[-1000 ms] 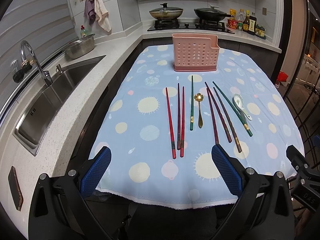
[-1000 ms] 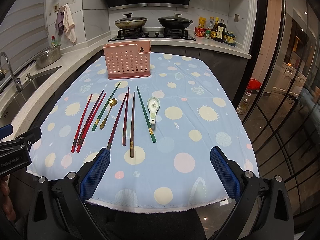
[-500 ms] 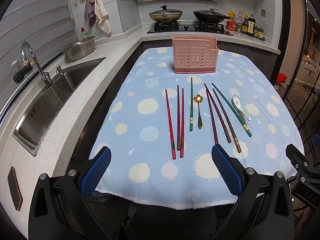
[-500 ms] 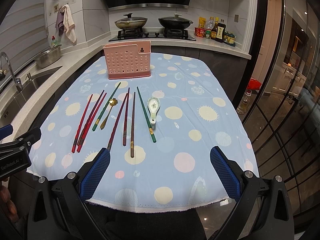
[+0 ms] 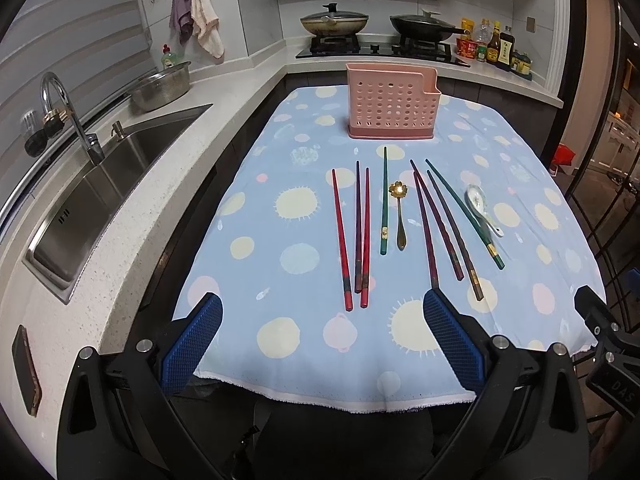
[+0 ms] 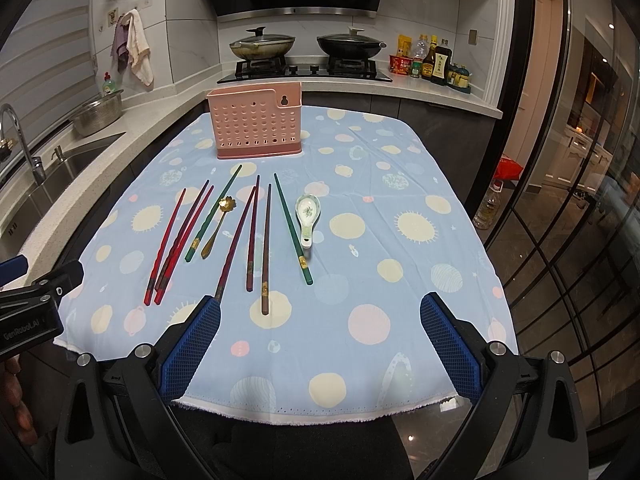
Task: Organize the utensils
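Observation:
A pink perforated utensil holder point(image 5: 391, 106) point(image 6: 256, 126) stands upright at the far end of the blue dotted tablecloth point(image 5: 288, 264) point(image 6: 400, 272). In front of it lie several chopsticks: red ones point(image 5: 352, 236) point(image 6: 176, 240), green ones point(image 5: 384, 200) point(image 6: 292, 228) and dark maroon ones point(image 5: 440, 228) point(image 6: 252, 232). A gold spoon point(image 5: 399, 216) point(image 6: 218, 222) and a white ceramic spoon point(image 5: 482, 206) point(image 6: 307, 214) lie among them. My left gripper point(image 5: 320, 340) and right gripper point(image 6: 320, 340) both hover open at the near table edge, holding nothing.
A steel sink point(image 5: 100, 196) with a tap point(image 5: 64, 112) and a metal bowl point(image 5: 162, 86) lie along the left counter. Two lidded pans point(image 6: 304, 46) sit on the stove behind, bottles point(image 6: 432, 62) to the right. A glass door point(image 6: 568, 200) stands right of the table.

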Action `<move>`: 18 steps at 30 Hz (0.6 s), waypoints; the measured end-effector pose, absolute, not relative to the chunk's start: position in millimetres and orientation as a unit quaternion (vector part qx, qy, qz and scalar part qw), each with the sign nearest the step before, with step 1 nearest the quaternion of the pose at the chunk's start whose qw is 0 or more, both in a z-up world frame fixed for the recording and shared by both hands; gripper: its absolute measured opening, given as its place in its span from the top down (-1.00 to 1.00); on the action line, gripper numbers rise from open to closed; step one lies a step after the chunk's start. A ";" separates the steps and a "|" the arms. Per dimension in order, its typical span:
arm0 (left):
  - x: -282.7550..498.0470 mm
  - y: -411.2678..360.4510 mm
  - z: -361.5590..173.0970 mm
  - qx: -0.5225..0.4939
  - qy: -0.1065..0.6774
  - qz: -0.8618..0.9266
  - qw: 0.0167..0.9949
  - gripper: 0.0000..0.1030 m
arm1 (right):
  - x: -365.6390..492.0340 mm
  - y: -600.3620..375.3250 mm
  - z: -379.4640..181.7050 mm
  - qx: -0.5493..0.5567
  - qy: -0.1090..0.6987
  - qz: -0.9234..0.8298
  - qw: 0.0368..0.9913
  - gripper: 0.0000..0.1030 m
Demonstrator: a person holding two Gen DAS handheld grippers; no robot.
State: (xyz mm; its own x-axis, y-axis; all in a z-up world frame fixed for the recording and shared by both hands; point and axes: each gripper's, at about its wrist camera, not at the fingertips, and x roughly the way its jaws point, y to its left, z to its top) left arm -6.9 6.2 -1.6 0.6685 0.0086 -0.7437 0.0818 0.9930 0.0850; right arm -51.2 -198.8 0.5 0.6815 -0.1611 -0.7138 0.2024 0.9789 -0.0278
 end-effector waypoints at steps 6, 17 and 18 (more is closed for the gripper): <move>-7.6 6.3 -1.9 0.056 0.407 -0.020 0.912 -0.87 | -51.3 -198.9 0.6 0.027 0.387 -0.099 0.916 -0.86; -8.0 3.6 -2.6 0.062 0.404 -0.021 0.912 -0.87 | -51.4 -198.1 0.8 0.027 0.386 -0.099 0.917 -0.86; -8.3 3.3 -2.4 0.063 0.403 -0.021 0.913 -0.87 | -51.4 -198.5 0.6 0.027 0.387 -0.099 0.917 -0.86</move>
State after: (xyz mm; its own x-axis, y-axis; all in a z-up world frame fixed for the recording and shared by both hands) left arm -8.3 3.3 -2.4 0.6736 0.0127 -0.7389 0.0888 0.9912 0.0981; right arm -51.4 -198.5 0.6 0.6814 -0.1608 -0.7140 0.2022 0.9790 -0.0275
